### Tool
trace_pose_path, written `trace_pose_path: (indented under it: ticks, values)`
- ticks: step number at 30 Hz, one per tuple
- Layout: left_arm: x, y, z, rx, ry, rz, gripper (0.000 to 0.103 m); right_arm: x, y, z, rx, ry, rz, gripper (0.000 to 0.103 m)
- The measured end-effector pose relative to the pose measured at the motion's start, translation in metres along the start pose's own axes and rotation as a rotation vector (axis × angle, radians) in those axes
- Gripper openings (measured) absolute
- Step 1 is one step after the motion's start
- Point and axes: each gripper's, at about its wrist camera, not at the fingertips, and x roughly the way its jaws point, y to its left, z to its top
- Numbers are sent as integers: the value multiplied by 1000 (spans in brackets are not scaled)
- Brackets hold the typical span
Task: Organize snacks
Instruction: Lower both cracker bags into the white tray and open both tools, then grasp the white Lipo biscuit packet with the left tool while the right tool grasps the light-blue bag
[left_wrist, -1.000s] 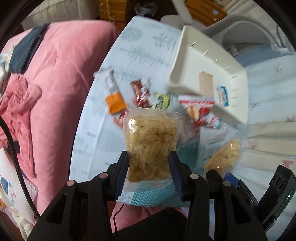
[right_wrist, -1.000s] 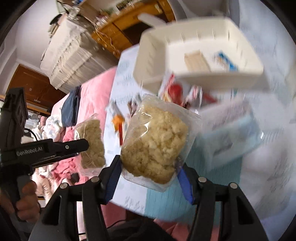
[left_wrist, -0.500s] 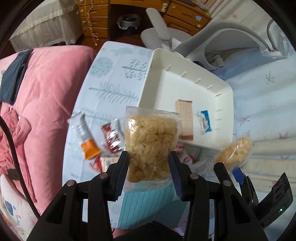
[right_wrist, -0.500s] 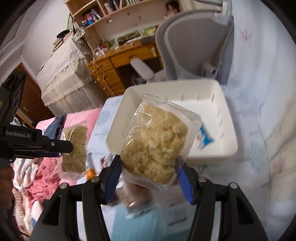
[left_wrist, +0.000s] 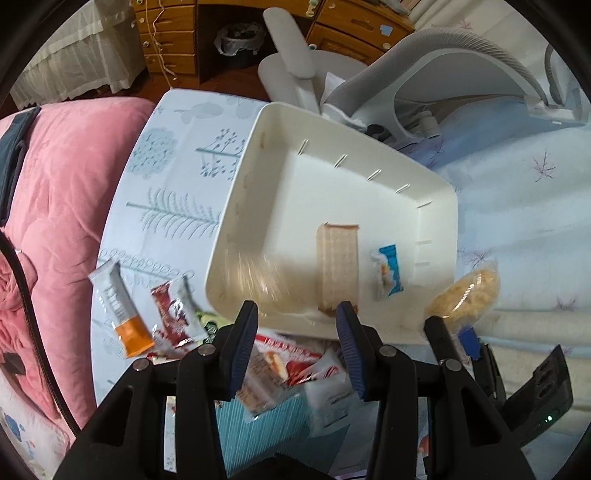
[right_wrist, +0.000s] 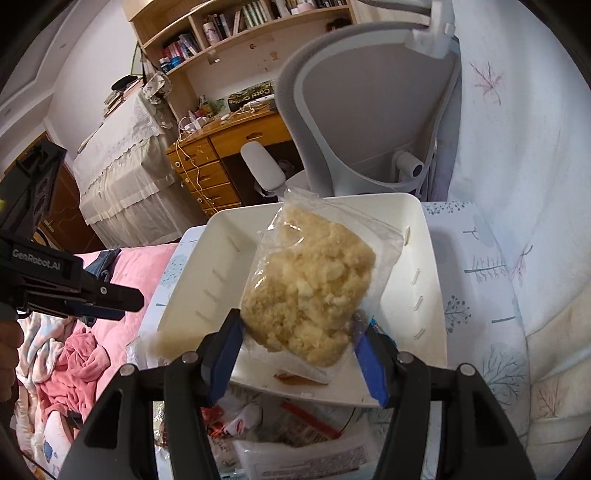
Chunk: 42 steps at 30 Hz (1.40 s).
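A white tray (left_wrist: 255, 184) sits on the patterned table and holds a wafer pack (left_wrist: 338, 267) and a small blue-white packet (left_wrist: 386, 275). My left gripper (left_wrist: 297, 325) is open over the tray's near rim; a clear bag of yellow snacks (left_wrist: 255, 278) shows as a falling blur in the tray below it. My right gripper (right_wrist: 295, 332) is shut on a clear bag of crumbly yellow snack (right_wrist: 314, 291), held above the tray (right_wrist: 432, 295). That bag also shows in the left wrist view (left_wrist: 465, 291).
Loose snacks lie on the table left of the tray: an orange-tipped bar (left_wrist: 120, 302), a red packet (left_wrist: 173, 310), red-white packets (left_wrist: 291, 362). A pink blanket (left_wrist: 55, 206) lies left. A grey chair (right_wrist: 369, 122) stands behind the tray.
My left gripper opened and let go of its bag, which is dropping into the tray. Both grippers moved forward over the tray; the right still holds its bag.
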Motion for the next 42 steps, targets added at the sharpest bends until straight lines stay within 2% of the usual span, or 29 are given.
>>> trace_pose_path:
  ticks: [1,2,3,5,12,17,22,26,42]
  values:
    - [0,-2,1,1,-8,-4,43,2,-3,1,6,8,2,60]
    - [-1,-3,2,2,-12,-5,43,5,-5,1,11,19,2,66]
    - [-2,-4,2,4,-15,-5,43,7,-7,2,16,26,-6,76]
    - [-2,-5,1,7,-22,-7,45,7,-11,2,33,28,-16,83]
    - [-7,1,-11,20,-36,-13,57,3,-18,-2,78,35,-8,83]
    - [-13,13,-24,31,-44,-33,58,-6,-19,-6,118,34,-4,83]
    - [-15,29,-39,44,-26,-10,60,-19,-13,-13,154,13,-29,83]
    - [-19,43,-51,99,-14,14,60,-31,-2,-23,186,-13,-56,83]
    - [-39,119,-88,320,13,-14,61,-51,73,-92,353,-60,-136,83]
